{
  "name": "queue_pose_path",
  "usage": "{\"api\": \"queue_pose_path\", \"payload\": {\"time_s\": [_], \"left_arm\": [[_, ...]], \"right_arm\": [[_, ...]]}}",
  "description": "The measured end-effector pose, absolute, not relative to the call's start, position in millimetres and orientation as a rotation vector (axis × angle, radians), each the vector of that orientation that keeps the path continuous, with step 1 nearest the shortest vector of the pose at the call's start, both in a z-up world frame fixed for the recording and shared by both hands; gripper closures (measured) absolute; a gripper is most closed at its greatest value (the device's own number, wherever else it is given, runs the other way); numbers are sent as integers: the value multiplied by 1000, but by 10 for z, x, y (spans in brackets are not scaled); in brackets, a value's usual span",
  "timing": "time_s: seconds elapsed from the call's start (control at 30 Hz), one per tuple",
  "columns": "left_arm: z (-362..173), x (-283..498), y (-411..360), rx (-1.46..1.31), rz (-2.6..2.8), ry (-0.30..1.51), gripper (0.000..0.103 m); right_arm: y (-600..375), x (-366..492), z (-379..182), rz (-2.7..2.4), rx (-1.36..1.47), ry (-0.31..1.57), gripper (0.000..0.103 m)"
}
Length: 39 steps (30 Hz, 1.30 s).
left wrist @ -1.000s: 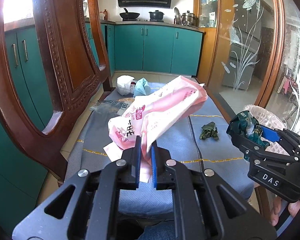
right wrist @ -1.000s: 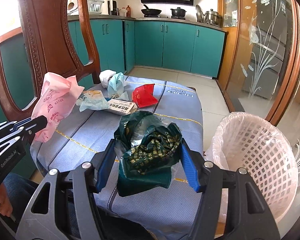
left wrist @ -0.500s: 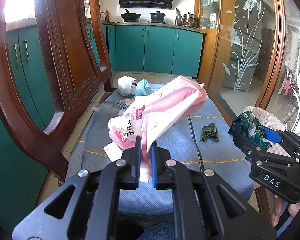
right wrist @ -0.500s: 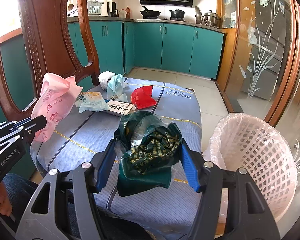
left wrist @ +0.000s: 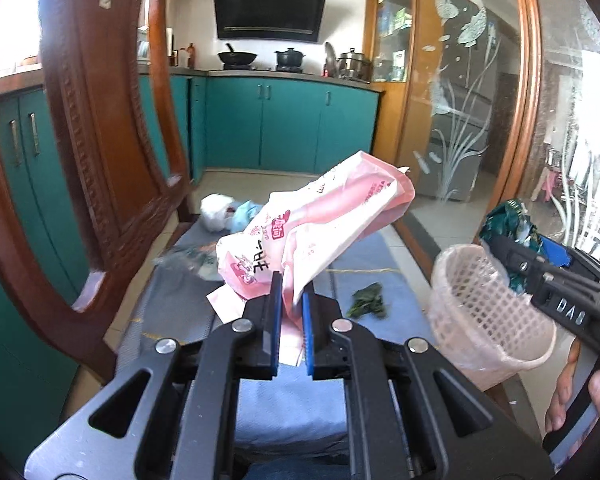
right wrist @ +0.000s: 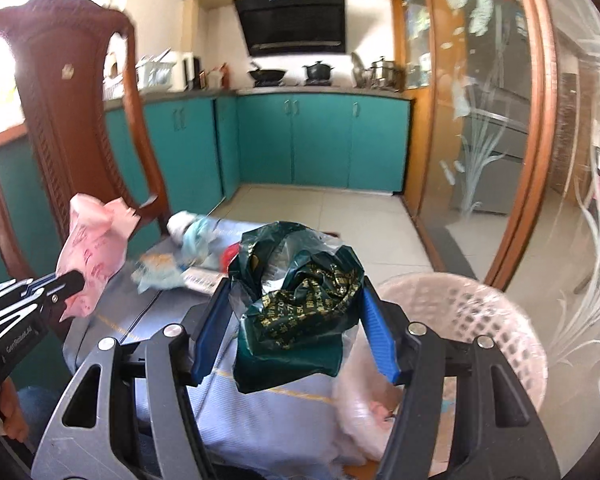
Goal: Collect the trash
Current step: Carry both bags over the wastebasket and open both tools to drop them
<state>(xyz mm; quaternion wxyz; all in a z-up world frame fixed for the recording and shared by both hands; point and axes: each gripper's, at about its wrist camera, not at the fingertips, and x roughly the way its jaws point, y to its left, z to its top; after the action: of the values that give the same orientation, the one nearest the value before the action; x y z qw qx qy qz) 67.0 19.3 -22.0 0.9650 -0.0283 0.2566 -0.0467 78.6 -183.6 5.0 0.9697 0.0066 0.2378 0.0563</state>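
Observation:
My left gripper point(left wrist: 290, 292) is shut on a pink plastic wrapper point(left wrist: 320, 220) and holds it up over the blue-grey tablecloth point(left wrist: 172, 304). My right gripper point(right wrist: 296, 300) is shut on a crumpled dark green bag point(right wrist: 300, 300), raised above the cloth just left of the pink lattice waste basket point(right wrist: 480, 320). In the left wrist view the right gripper point(left wrist: 516, 256) hangs over the basket point(left wrist: 476, 304). In the right wrist view the left gripper point(right wrist: 74, 280) and pink wrapper point(right wrist: 96, 248) are at the left.
On the cloth lie a small green scrap point(left wrist: 368, 300), a white and a light blue wad point(left wrist: 228, 216) at the far end, a clear wrapper point(right wrist: 160, 272), a flat box point(right wrist: 202, 280) and a red piece point(right wrist: 230, 256). A carved wooden chair back point(left wrist: 100, 140) stands close on the left.
Both grippers have lifted with their loads. The right gripper has moved toward the basket, which now shows under it in the left wrist view.

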Motion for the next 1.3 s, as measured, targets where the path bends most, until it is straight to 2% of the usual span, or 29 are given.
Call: {"api": "queue_pose_path", "payload": {"time_s": [0.2,0.37,0.6,0.83,0.87,0.9,0.97,1.07,1.2,1.3], "left_arm": [[-124,750,-140,-41,-185,523,93],[-145,907,-752,7,-330,554,93],[-431,1263,-1810,63,-542,679,93],[-751,1450,-2284,97,-627,767,91],[-769,1470,-2302,95,-630,774,82],[-780,1482,-2278,92,-618,778,64],[-745,1480,-2170,65,-588,755,50],[-681,1522,-1954,22,-522,740,49],[-563,1527,-1564,-3,-390,692,42],[-500,1566,-1263,-2,-307,659,38]], "right_arm": [[-2391,718,62,12,52,473,41],[-2905,585,-25,-99,80,484,41],[-3474,382,-156,-220,114,522,41],[-3660,346,-208,-255,139,535,41],[-3666,345,-212,-255,143,536,41],[-3675,351,-221,-250,148,537,41],[-3661,385,-240,-239,152,538,41],[-3603,524,-243,-215,155,543,41],[-3444,712,-340,-178,136,602,41],[-3324,826,-414,-148,129,654,34]]}}
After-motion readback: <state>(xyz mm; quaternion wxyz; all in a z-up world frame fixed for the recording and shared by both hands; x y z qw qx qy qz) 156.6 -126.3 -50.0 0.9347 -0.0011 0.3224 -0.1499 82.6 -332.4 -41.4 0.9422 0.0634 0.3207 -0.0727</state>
